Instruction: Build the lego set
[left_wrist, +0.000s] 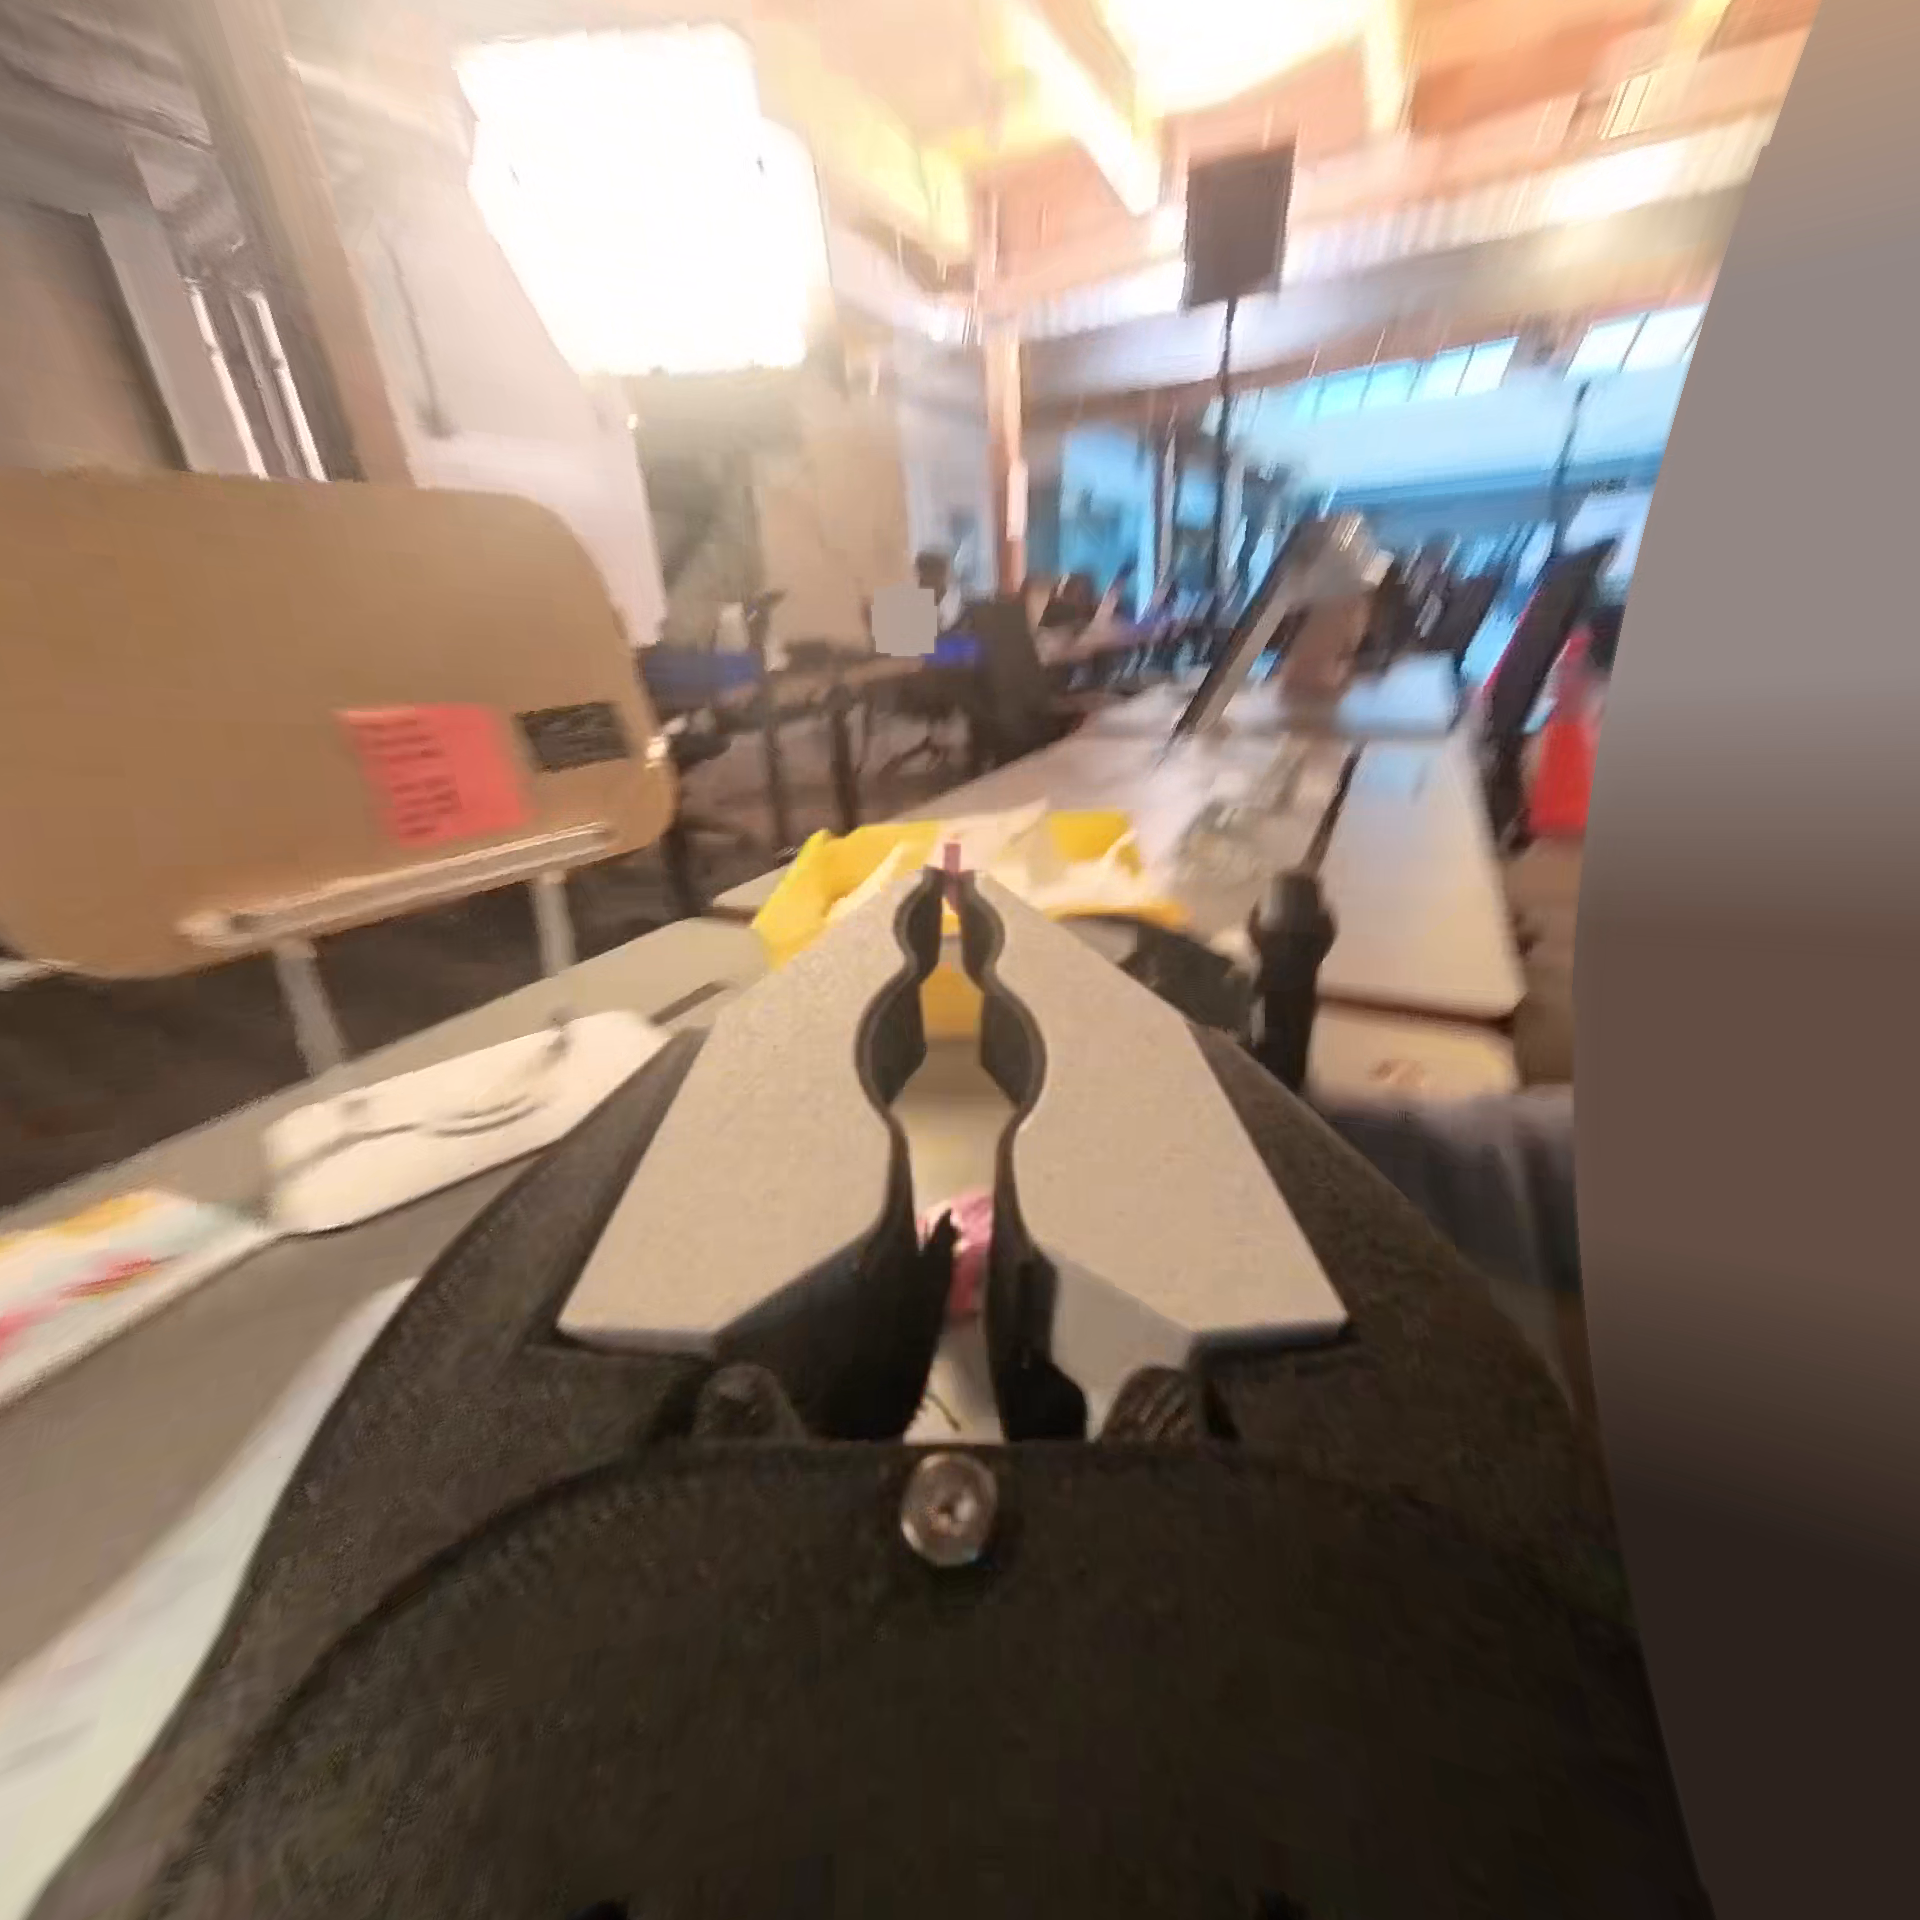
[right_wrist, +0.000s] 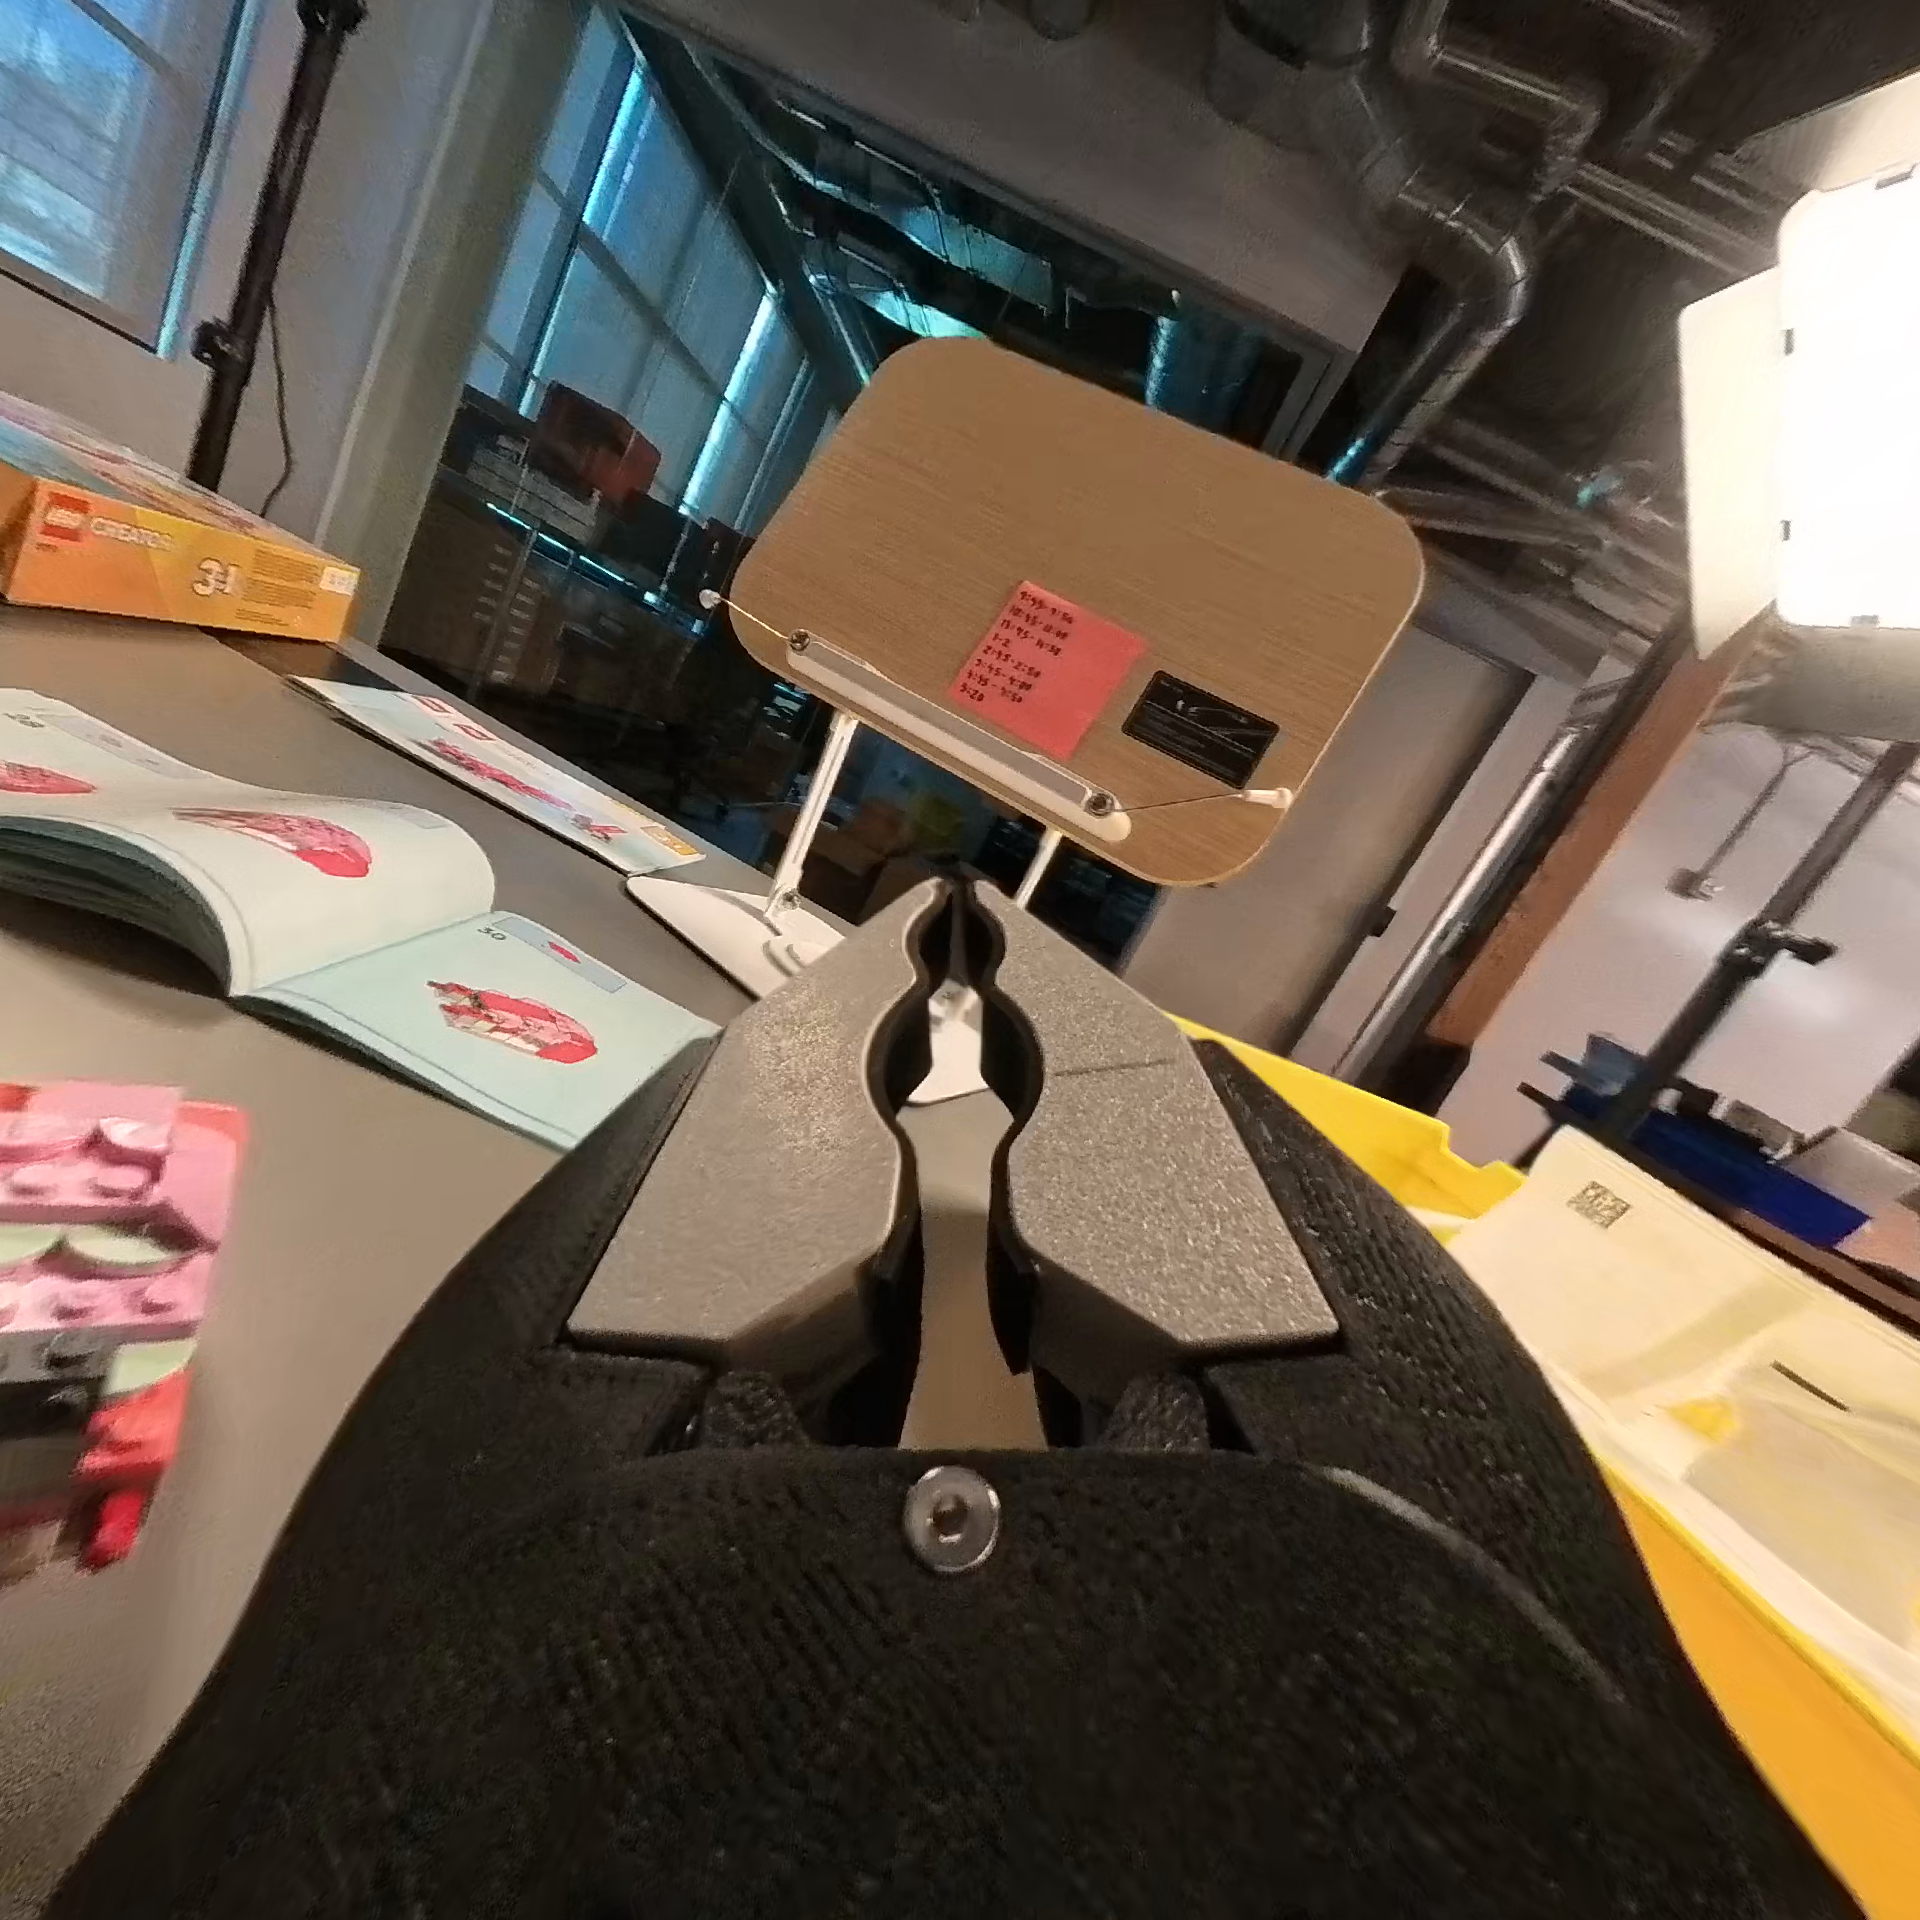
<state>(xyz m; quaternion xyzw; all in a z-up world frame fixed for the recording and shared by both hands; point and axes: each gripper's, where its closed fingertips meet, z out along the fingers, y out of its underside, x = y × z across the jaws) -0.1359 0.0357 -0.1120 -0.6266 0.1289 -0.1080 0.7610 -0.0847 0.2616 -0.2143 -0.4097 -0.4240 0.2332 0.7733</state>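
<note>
In the left wrist view my left gripper (left_wrist: 951, 883) is shut on a small thin pink piece (left_wrist: 950, 860) that sticks out just past the fingertips. It is held above the table, in front of a yellow tray (left_wrist: 821, 894). A pink brick build (left_wrist: 971, 1247) shows through the gap below the fingers. In the right wrist view my right gripper (right_wrist: 954, 906) is shut, its tips meeting with nothing visible between them. It points at a wooden book stand (right_wrist: 1070, 603). The pink and red brick build (right_wrist: 94, 1247) sits blurred at the left edge.
An open instruction booklet (right_wrist: 312, 894), a second booklet (right_wrist: 499, 769) and an orange box (right_wrist: 177, 571) lie on the grey table. The yellow tray (right_wrist: 1745, 1714) with plastic bags (right_wrist: 1662, 1320) is at the right. A black tripod clamp (left_wrist: 1294, 935) stands near the tray. The left view is motion-blurred. Some 25 centimeters of space lies between my two pairs of fingers.
</note>
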